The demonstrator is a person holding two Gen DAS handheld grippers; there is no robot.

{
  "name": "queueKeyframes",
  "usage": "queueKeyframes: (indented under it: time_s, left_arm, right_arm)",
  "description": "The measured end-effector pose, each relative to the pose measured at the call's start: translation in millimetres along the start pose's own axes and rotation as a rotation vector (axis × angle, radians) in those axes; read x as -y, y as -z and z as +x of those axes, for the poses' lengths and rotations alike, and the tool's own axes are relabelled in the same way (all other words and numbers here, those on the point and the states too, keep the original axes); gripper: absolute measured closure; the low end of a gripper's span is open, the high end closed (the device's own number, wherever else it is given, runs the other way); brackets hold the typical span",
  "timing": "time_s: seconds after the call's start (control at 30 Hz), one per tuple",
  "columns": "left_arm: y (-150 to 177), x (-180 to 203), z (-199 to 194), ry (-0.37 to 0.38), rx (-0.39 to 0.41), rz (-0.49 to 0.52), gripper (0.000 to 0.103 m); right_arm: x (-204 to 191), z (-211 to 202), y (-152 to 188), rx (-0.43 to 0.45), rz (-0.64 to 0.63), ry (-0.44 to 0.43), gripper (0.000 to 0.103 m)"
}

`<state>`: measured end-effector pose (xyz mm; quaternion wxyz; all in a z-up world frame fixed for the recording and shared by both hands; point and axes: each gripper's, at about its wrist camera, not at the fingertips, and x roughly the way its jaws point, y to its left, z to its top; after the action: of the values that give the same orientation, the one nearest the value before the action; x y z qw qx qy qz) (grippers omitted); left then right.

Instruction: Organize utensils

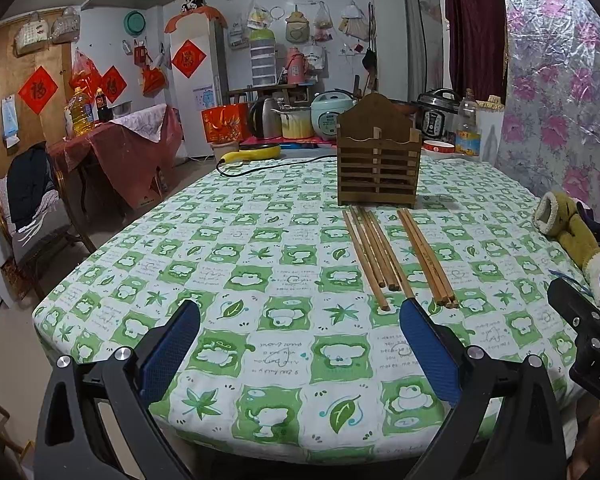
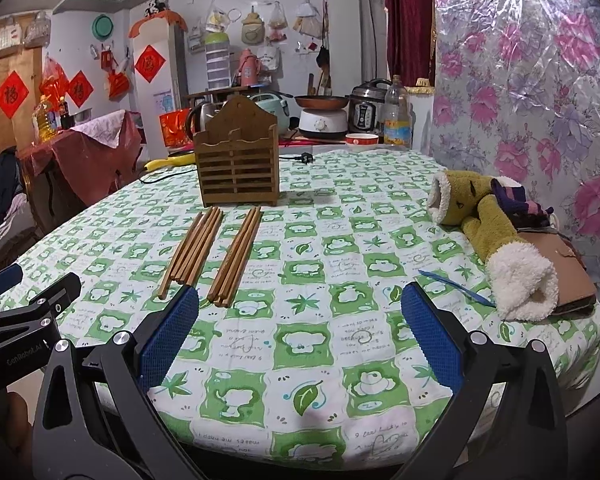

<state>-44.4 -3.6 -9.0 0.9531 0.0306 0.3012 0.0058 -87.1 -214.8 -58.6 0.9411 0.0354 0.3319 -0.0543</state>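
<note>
Two bundles of wooden chopsticks lie on the green-and-white tablecloth, in front of a brown slatted wooden utensil holder (image 1: 379, 162) (image 2: 238, 164). In the left wrist view, the left bundle (image 1: 374, 254) and the right bundle (image 1: 426, 256) lie ahead and to the right of my left gripper (image 1: 300, 344), which is open and empty. In the right wrist view, the same left bundle (image 2: 192, 250) and right bundle (image 2: 238, 254) lie ahead and to the left of my right gripper (image 2: 300, 338), also open and empty. Both grippers hover over the table's near edge.
A yellow-green plush glove (image 2: 488, 232) and a blue pen (image 2: 456, 286) lie at the table's right. A yellow appliance with a black cord (image 1: 256, 154), rice cookers, a bottle (image 2: 397, 114) and a bowl stand behind the holder. A chair (image 1: 32, 208) stands left of the table.
</note>
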Motion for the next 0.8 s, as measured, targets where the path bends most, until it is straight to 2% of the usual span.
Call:
queueKeyframes:
  time_s: [0.8]
  left_arm:
    - [1.2,1.5,1.9,-0.002,0.0,-0.001,0.005]
  right_arm:
    - [-3.8,2.9,1.6,-0.019,-0.012,-0.004,0.006]
